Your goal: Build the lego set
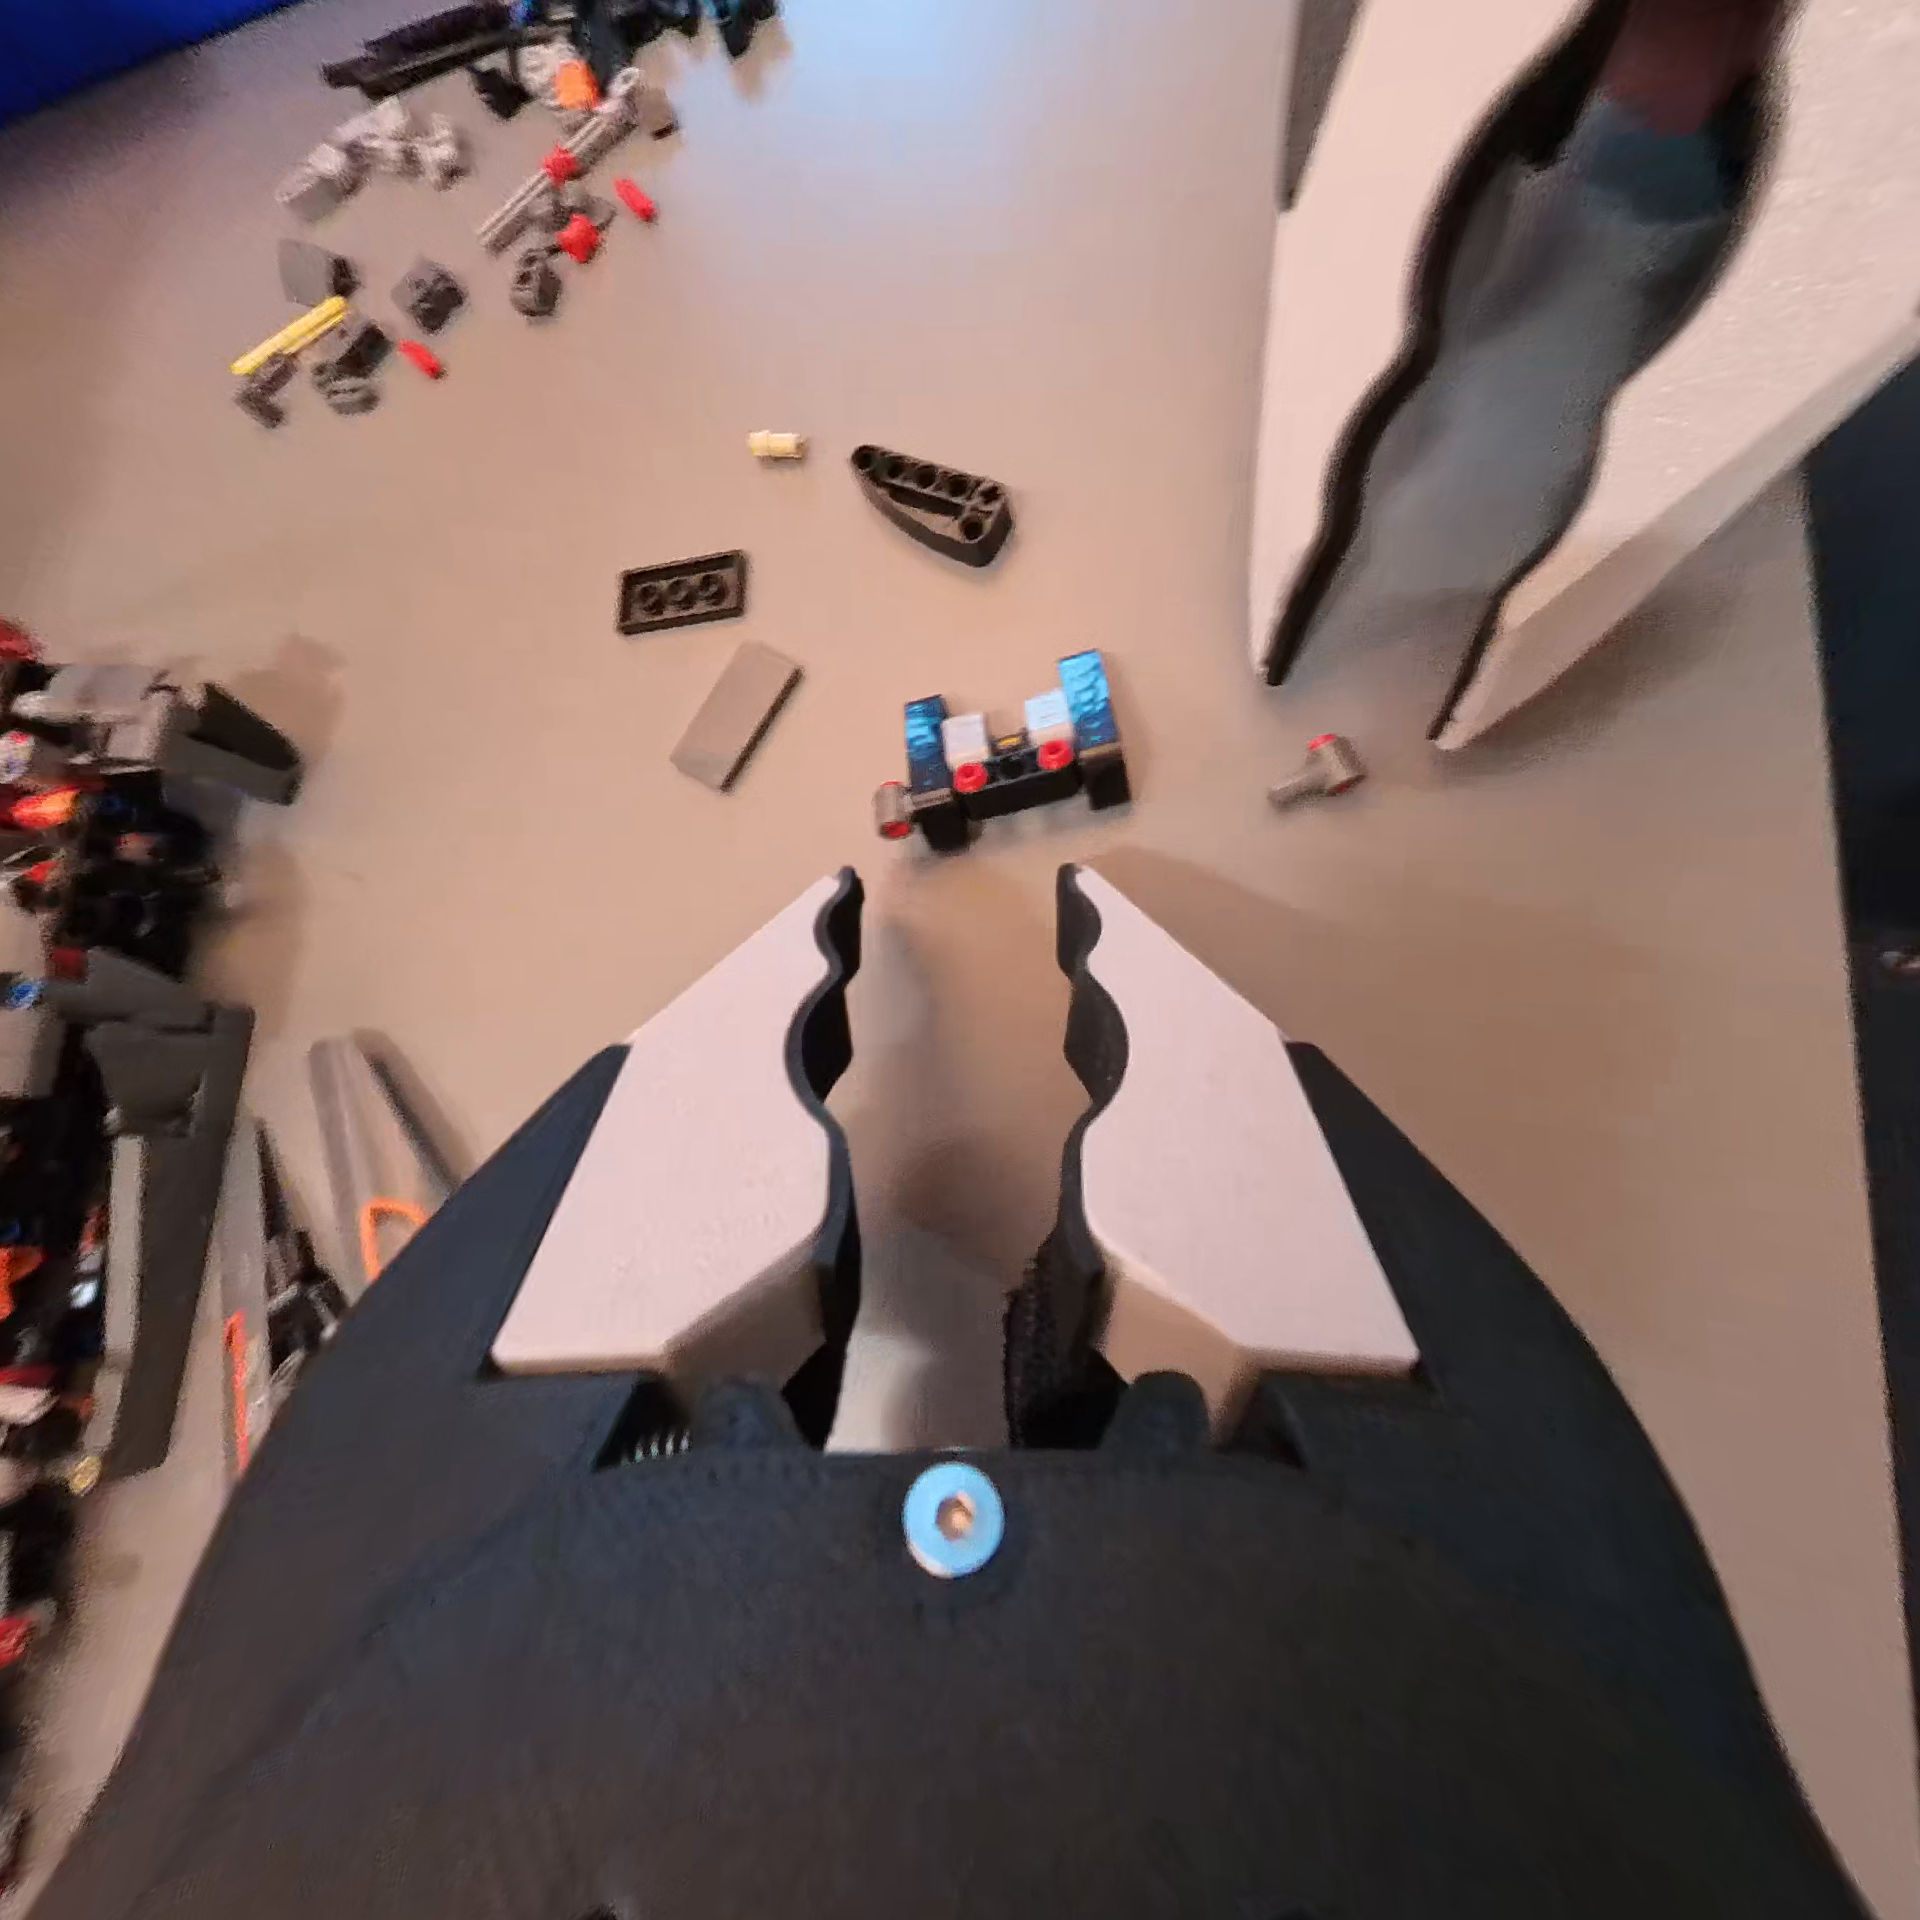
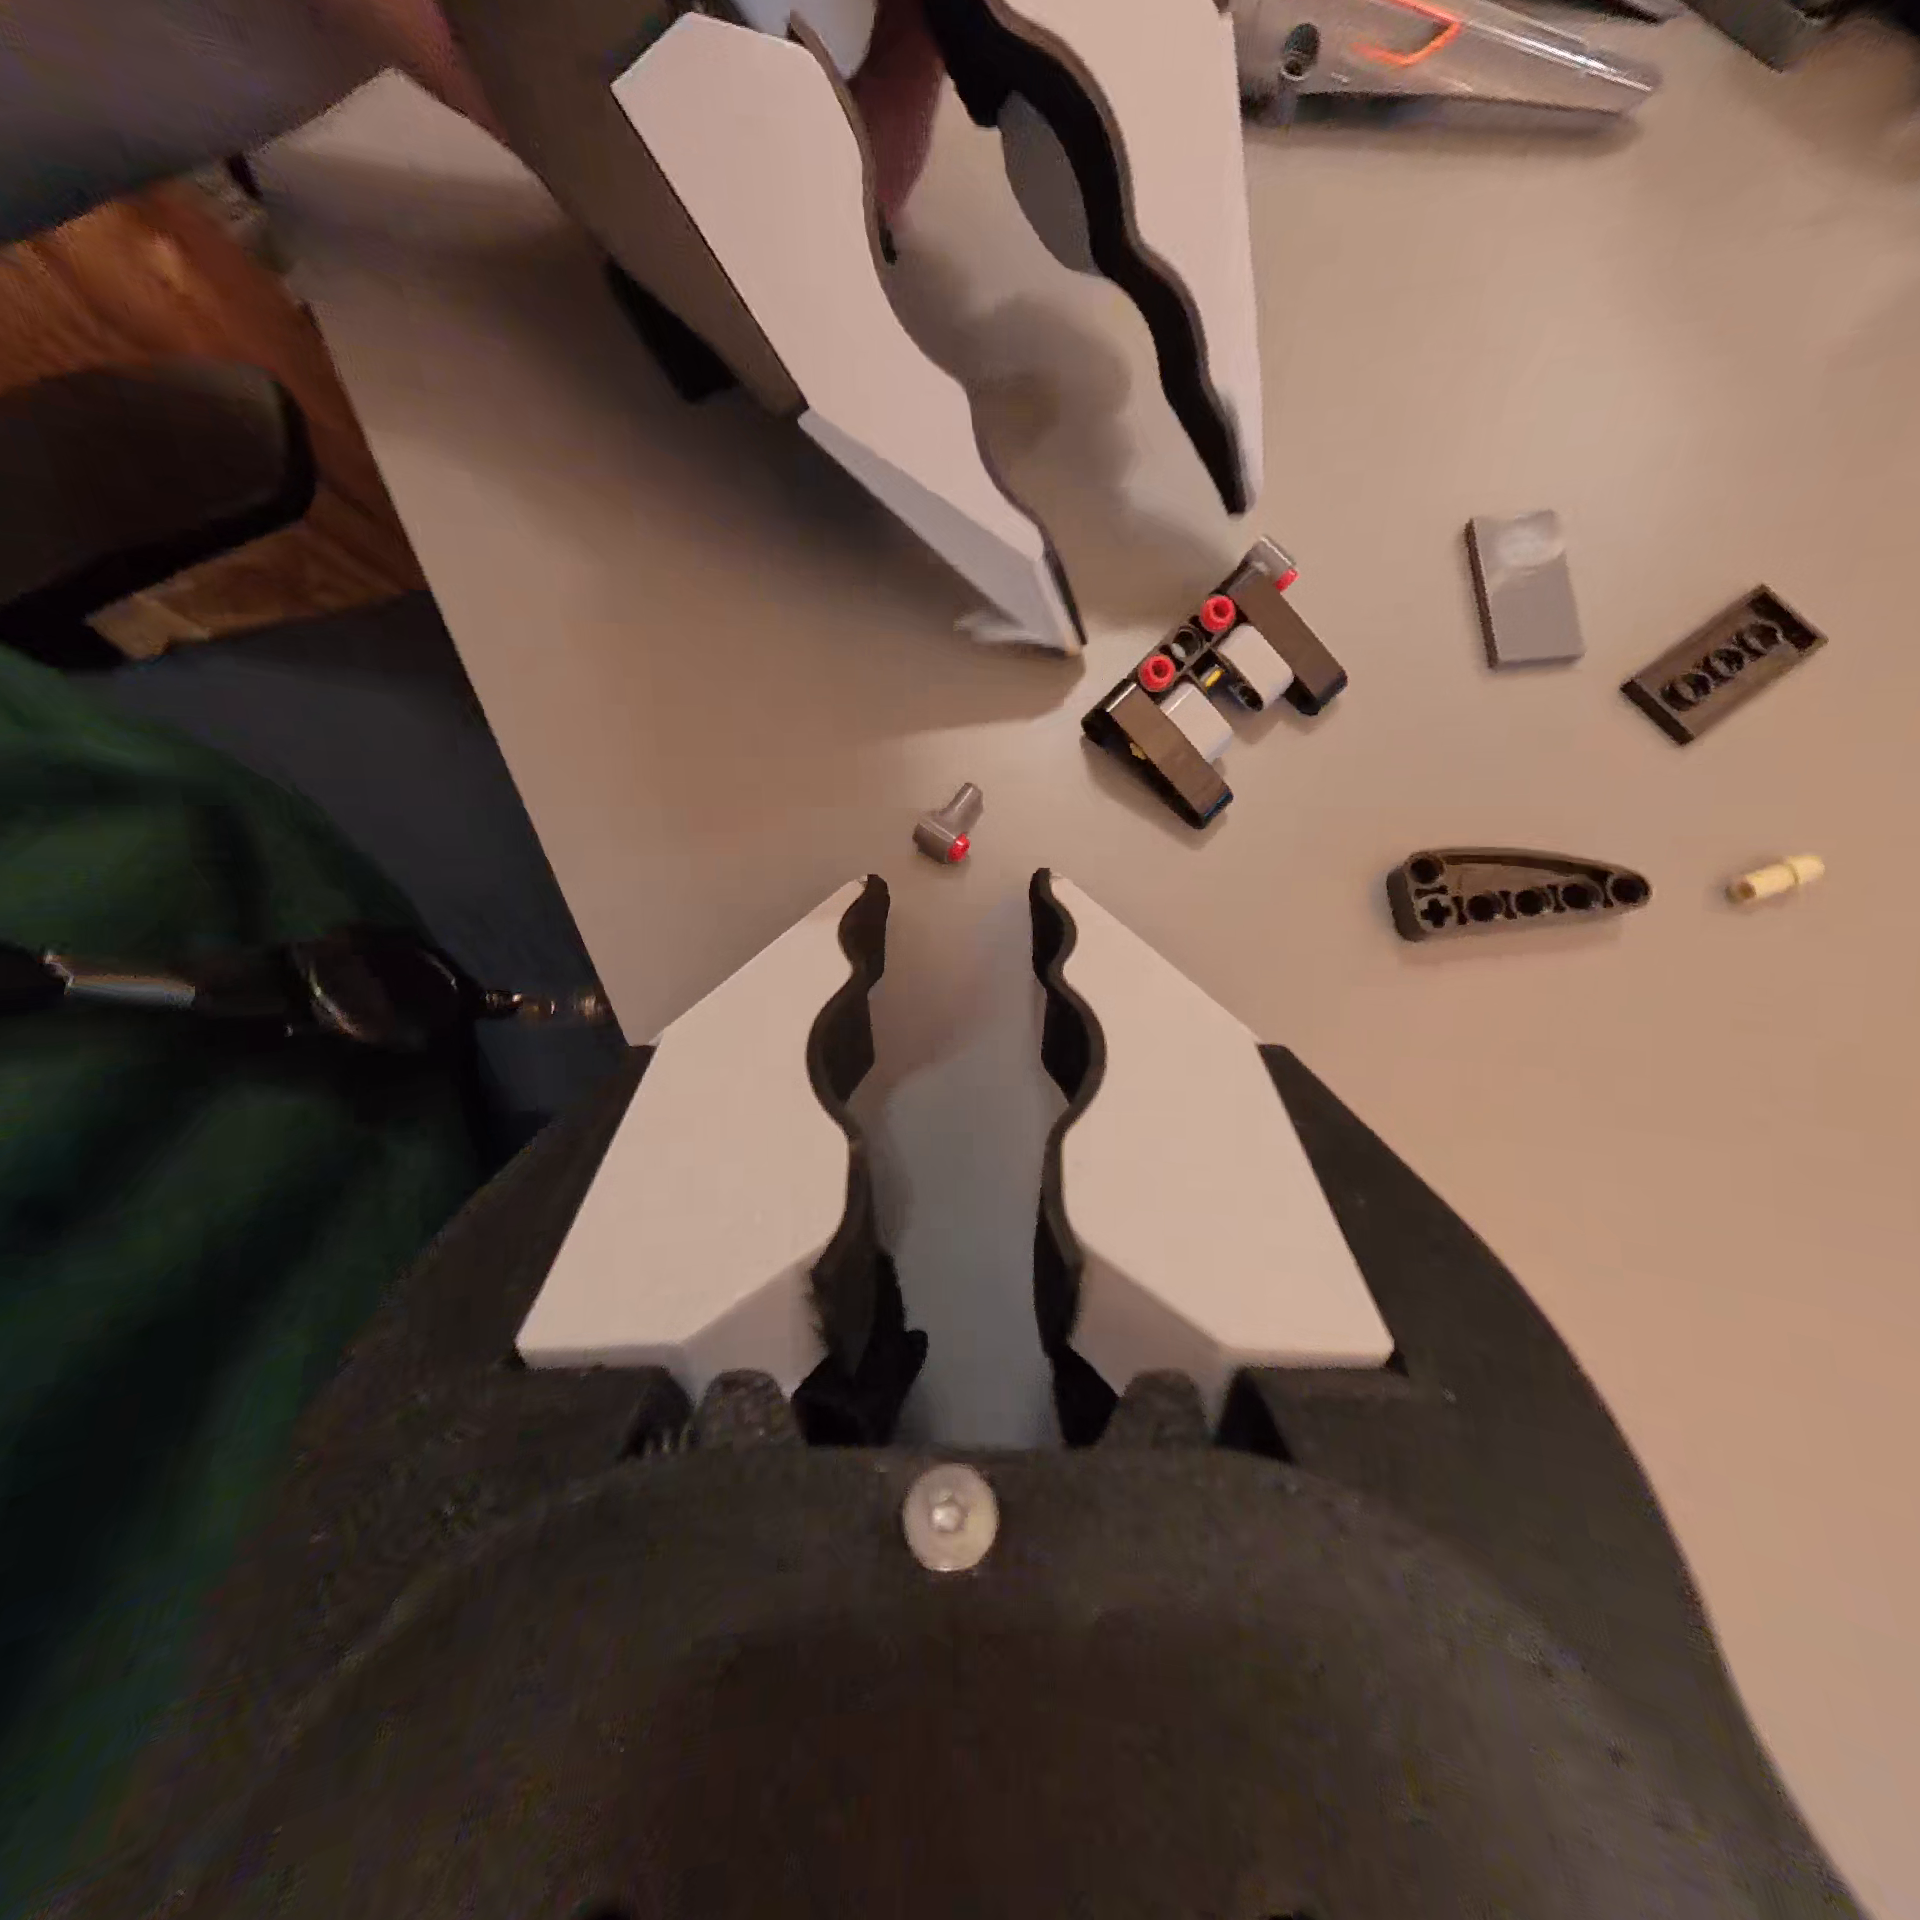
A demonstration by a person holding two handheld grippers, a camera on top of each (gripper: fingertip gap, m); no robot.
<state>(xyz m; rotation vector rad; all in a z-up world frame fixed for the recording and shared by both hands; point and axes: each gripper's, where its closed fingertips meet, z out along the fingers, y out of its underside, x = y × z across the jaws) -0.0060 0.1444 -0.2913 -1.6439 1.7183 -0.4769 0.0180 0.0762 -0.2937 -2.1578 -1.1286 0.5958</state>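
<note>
Two hand-held grippers converge on a half-built black lego sub-assembly (image 1: pixel 1003 764) lying in the open middle of the tabletop (image 1: pixel 1039 260). The left gripper (image 1: pixel 958 881), jaws apart and empty, points straight at it and is likely nearer; its long axis runs crosswise to those fingers. The right gripper (image 2: pixel 956 883), also parted and empty, faces a loose grey connector (image 2: pixel 948 826) near the table's edge.
</note>
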